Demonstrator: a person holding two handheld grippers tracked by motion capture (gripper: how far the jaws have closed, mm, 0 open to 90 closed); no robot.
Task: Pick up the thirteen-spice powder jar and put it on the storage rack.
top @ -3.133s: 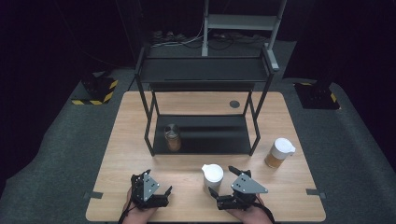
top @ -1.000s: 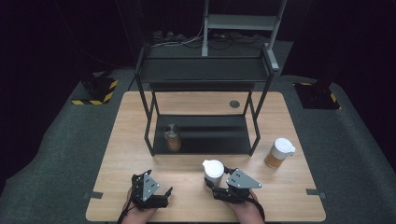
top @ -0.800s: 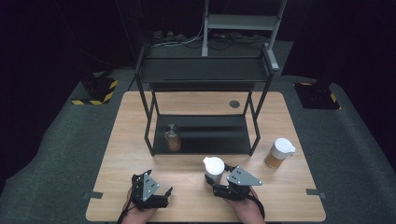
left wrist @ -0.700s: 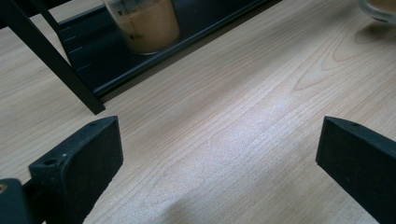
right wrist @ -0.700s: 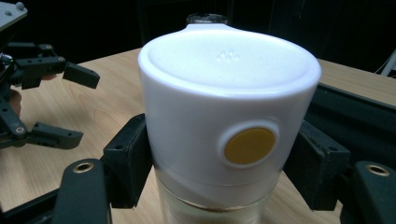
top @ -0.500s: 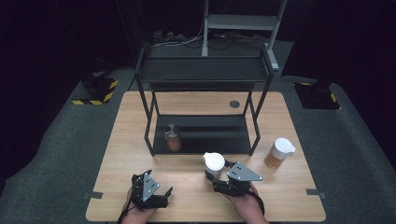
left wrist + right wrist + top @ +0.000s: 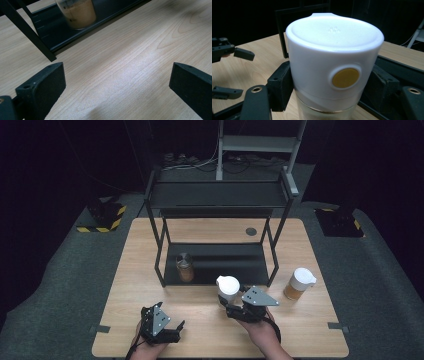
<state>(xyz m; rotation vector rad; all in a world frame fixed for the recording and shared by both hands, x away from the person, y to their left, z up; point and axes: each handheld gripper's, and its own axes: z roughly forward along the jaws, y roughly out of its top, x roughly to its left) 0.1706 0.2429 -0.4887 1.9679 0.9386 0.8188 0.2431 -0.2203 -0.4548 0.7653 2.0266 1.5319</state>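
Note:
A clear cup with a white lid and a yellow dot on its side hangs just above the table in front of the black rack. My right gripper is shut on it, a jaw pressed against each side below the lid. My left gripper rests near the table's front left, open, with bare wood between its jaws. A jar of brown powder stands on the rack's bottom shelf.
The black two-tier rack stands mid-table, its front legs close to the held cup. A second white-lidded cup with brown contents stands on the table at the right. A round hole lies behind the rack.
My right gripper has carried the white-lidded cup away from the front edge toward the rack and lifted it a little. The left gripper has kept still.

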